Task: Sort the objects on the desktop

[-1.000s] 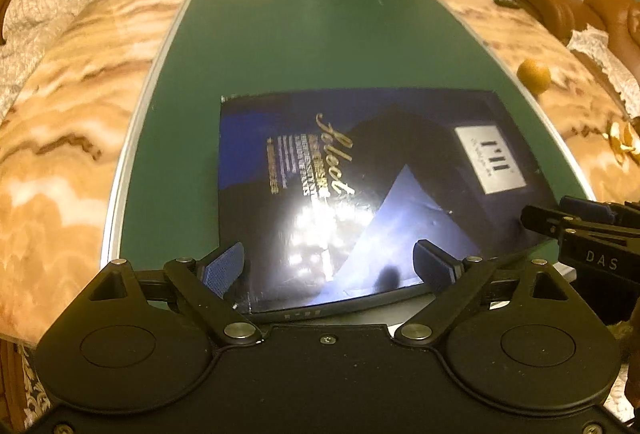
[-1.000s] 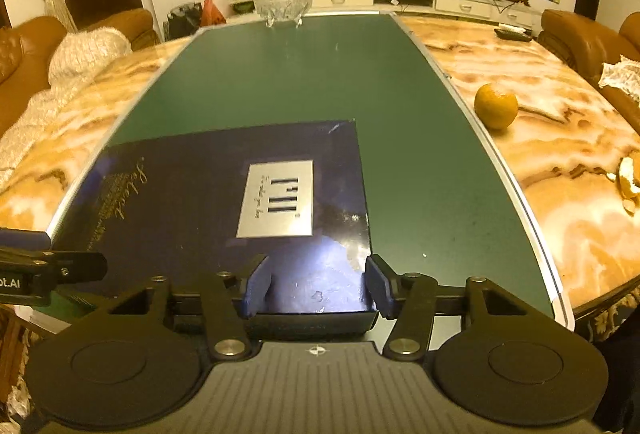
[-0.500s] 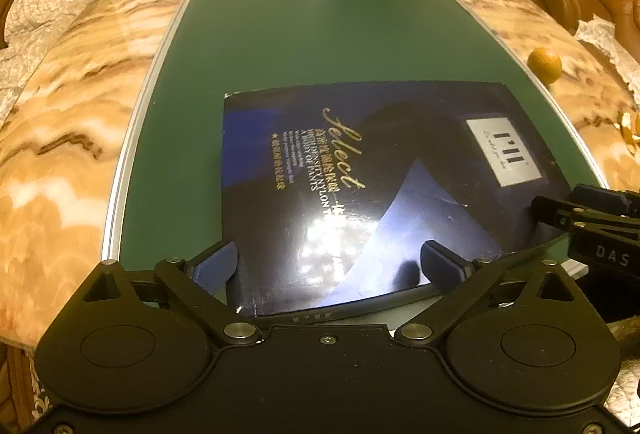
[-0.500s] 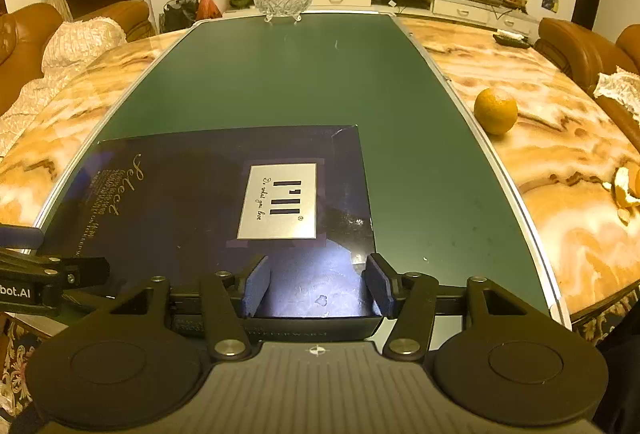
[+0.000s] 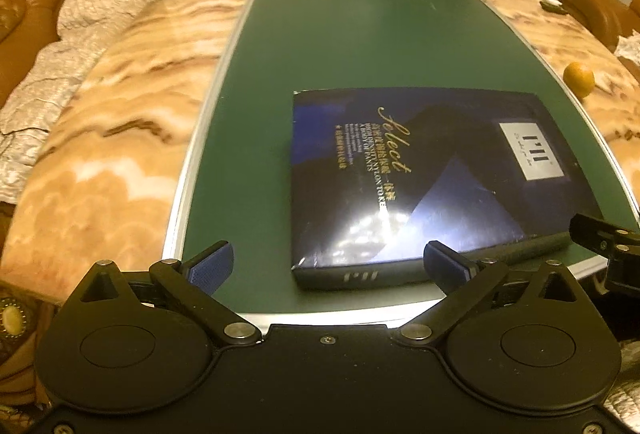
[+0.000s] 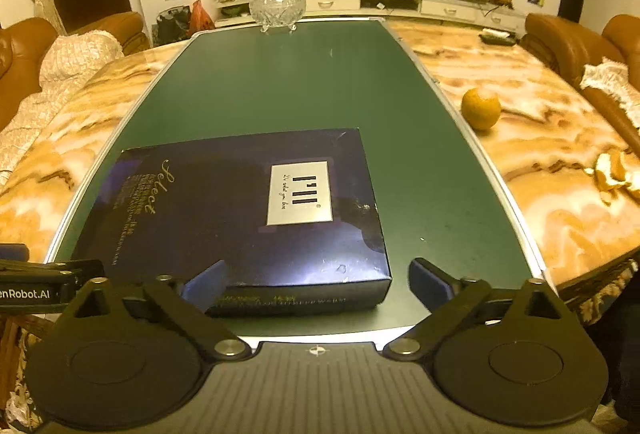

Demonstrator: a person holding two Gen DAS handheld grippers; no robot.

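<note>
A glass bowl (image 6: 277,5) stands far off; perhaps peel (image 6: 614,170) lies right.

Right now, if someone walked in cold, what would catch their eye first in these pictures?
Probably the glossy dark blue box, lying flat at the near end of the green table panel, glare on its lid. Both the left gripper and right gripper stand open just short of its near edge. Next, the orange on the marble to the right, and the crystal bowl at the far end.
</note>
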